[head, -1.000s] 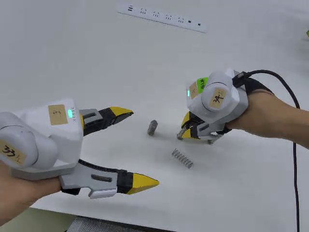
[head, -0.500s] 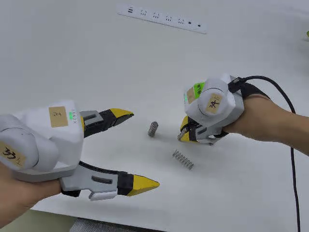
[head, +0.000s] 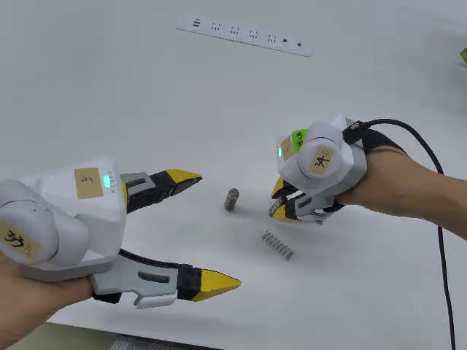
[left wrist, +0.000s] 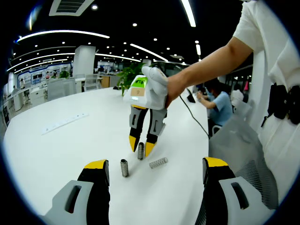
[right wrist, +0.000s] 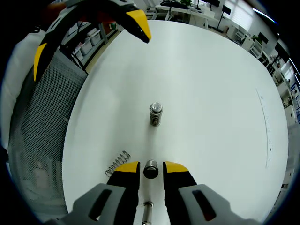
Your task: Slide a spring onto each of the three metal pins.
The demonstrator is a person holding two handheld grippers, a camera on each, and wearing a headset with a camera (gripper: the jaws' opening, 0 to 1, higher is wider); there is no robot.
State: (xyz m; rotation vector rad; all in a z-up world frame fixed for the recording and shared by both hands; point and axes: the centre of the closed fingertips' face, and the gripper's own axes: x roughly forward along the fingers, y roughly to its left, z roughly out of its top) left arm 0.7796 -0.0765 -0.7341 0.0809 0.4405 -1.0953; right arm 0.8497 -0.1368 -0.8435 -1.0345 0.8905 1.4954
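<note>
The left gripper (head: 203, 230) sits at the lower left of the head view, jaws spread wide and empty, seemingly waiting clear of the work. At centre right, the right gripper (head: 282, 205) points down at the white table (head: 146, 95). Its jaws are drawn in narrowly around an upright sprung pin (right wrist: 150, 169), probably to steady it; whether they press on it I cannot tell. I count two upright pins already wearing springs: that one, and a free-standing pin (right wrist: 155, 114) just beside it. One loose spring (head: 276, 244) lies flat nearby. I cannot make out a third pin for certain.
</note>
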